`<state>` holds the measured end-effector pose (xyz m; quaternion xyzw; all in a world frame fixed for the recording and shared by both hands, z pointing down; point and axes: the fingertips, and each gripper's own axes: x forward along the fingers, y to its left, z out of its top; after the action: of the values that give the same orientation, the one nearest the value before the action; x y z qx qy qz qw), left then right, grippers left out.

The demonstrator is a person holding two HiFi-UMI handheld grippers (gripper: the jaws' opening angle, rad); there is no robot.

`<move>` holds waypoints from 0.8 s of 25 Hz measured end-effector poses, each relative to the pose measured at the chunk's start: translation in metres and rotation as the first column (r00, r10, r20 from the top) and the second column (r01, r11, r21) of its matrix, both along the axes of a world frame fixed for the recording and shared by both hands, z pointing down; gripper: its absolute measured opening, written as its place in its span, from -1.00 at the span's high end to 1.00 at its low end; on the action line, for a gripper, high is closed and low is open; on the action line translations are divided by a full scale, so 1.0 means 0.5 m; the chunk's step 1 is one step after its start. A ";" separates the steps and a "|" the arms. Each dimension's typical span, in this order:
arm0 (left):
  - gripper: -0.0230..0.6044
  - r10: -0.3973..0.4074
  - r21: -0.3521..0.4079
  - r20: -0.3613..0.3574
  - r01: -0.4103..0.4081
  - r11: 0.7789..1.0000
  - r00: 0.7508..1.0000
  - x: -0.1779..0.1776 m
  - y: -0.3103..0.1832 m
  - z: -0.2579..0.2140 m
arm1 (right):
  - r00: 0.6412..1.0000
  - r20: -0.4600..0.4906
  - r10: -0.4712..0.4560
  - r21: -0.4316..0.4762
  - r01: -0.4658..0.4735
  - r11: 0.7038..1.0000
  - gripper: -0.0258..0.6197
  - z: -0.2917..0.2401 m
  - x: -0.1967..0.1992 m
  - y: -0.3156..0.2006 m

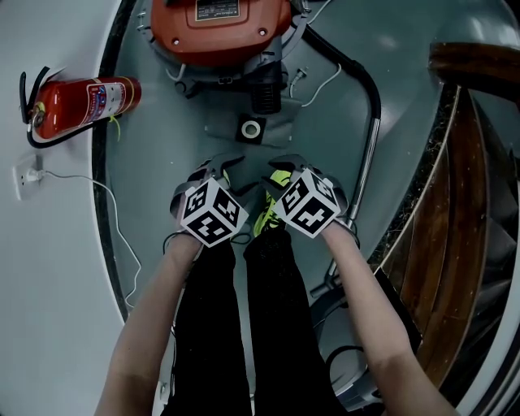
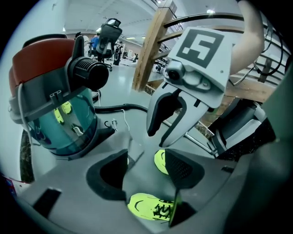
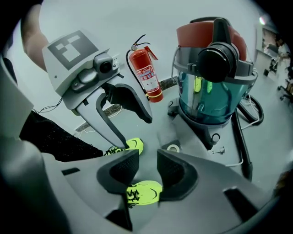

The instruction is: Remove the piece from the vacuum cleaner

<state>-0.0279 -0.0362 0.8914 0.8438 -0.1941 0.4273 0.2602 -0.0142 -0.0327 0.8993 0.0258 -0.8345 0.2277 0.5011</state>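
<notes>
Holding my two grippers side by side on the near side of the vacuum cleaner [image 1: 219, 24], I point both steeply down at the floor. My left gripper [image 2: 146, 167] has its jaws spread wide with nothing between them (only my yellow-green shoe [image 2: 147, 206] shows through the gap, down on the floor). My right gripper [image 3: 147, 167] sits just beside it, its jaws parted by a narrower gap and gripping nothing either.

Farther out, a flat grey piece [image 1: 252, 128] with a white ring lies on the floor just in front of the vacuum cleaner's base, well apart from both grippers; whether it touches the base I cannot tell. Behind it the vacuum cleaner stands upright, with a red top, a clear teal tank and a round black port facing me. A black hose [image 1: 375, 106] curves away along the floor on the vacuum cleaner's right. To its left, a red fire extinguisher [image 1: 81, 104] stands by the wall.
</notes>
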 end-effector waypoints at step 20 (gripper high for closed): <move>0.10 -0.140 -0.040 -0.109 0.137 0.990 0.984 -0.015 -0.031 -0.140 | 0.980 0.041 0.195 -0.006 -0.195 0.981 0.55 -0.154 -0.012 -0.045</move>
<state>-0.0354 -0.0517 0.8214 0.8464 -0.2305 0.3636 0.3133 -0.0204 -0.0553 0.8225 0.1023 -0.8380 0.2769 0.4589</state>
